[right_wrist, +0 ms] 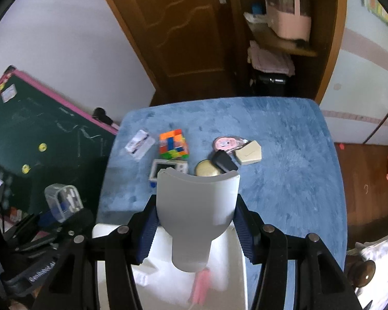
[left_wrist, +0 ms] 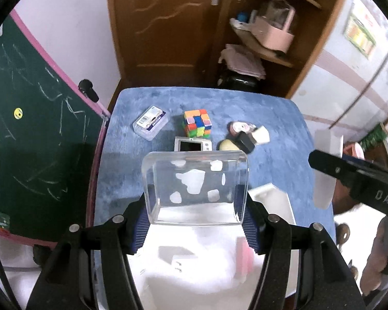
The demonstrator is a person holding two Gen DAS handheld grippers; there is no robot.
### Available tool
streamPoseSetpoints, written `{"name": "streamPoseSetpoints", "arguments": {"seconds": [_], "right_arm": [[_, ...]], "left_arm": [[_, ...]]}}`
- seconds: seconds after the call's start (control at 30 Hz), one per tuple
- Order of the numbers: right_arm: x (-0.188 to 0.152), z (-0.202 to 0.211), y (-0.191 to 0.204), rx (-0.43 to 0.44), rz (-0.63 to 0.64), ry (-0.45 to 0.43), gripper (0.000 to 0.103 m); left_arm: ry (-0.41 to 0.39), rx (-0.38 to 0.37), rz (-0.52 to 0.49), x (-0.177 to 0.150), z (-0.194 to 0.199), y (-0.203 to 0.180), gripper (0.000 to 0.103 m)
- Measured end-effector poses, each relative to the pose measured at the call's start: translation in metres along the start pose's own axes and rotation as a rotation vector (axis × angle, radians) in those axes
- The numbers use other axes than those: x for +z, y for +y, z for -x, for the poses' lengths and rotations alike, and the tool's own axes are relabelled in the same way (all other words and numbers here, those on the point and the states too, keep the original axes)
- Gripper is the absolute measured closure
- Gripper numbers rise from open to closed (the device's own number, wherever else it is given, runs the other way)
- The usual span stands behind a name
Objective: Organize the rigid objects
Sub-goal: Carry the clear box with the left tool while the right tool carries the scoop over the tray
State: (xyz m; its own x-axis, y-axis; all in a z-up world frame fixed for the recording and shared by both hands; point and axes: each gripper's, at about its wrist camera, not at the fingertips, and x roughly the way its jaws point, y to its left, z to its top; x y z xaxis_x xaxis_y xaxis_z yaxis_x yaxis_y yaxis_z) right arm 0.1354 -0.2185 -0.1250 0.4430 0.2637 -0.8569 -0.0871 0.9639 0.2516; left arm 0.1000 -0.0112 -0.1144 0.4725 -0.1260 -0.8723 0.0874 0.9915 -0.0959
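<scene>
My left gripper (left_wrist: 195, 208) is shut on a clear plastic box (left_wrist: 194, 180), its blue pads (left_wrist: 142, 222) pressing on both sides, held above the table. My right gripper (right_wrist: 196, 223) is shut on a curved pale grey plastic piece (right_wrist: 196, 206). On the blue cloth (right_wrist: 284, 155) beyond lie a colour cube (left_wrist: 197, 123), a small silver camera (left_wrist: 193, 146), a clear card case (left_wrist: 150, 122), a round pink item (right_wrist: 225, 143), a black object (right_wrist: 223, 161), a beige piece (right_wrist: 248, 153) and a gold disc (right_wrist: 207, 170). The left gripper with the clear box (right_wrist: 62, 201) shows at the left of the right wrist view.
A white bin (right_wrist: 236, 255) sits under both grippers at the table's near edge, with a pink item (right_wrist: 201, 284) inside. A green chalkboard (left_wrist: 33, 134) leans at the left. A wooden door (left_wrist: 165, 25) and shelves (left_wrist: 266, 49) stand behind the table.
</scene>
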Motion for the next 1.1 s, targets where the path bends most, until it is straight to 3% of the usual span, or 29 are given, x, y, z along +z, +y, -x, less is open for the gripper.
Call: {"name": "streamPoseSetpoints", "arguments": {"seconds": [0.3, 0.47, 0.7, 1.1], "right_arm": [[-0.061, 0.016, 0.029, 0.010, 0.024, 0.015, 0.048], [-0.096, -0.010, 0.028, -0.012, 0.002, 0.090, 0.048], [-0.134, -0.057, 0.016, -0.014, -0.066, 0.203, 0.048], [-0.165, -0.105, 0.019, -0.011, -0.088, 0.294, 0.048]], "left_arm": [[0.011, -0.025, -0.151, -0.058, 0.007, -0.001, 0.039], [0.034, -0.038, -0.244, -0.089, -0.001, -0.008, 0.039], [0.081, -0.045, -0.331, -0.110, -0.021, -0.012, 0.039], [0.251, -0.098, -0.377, -0.142, -0.067, -0.006, 0.039]]}}
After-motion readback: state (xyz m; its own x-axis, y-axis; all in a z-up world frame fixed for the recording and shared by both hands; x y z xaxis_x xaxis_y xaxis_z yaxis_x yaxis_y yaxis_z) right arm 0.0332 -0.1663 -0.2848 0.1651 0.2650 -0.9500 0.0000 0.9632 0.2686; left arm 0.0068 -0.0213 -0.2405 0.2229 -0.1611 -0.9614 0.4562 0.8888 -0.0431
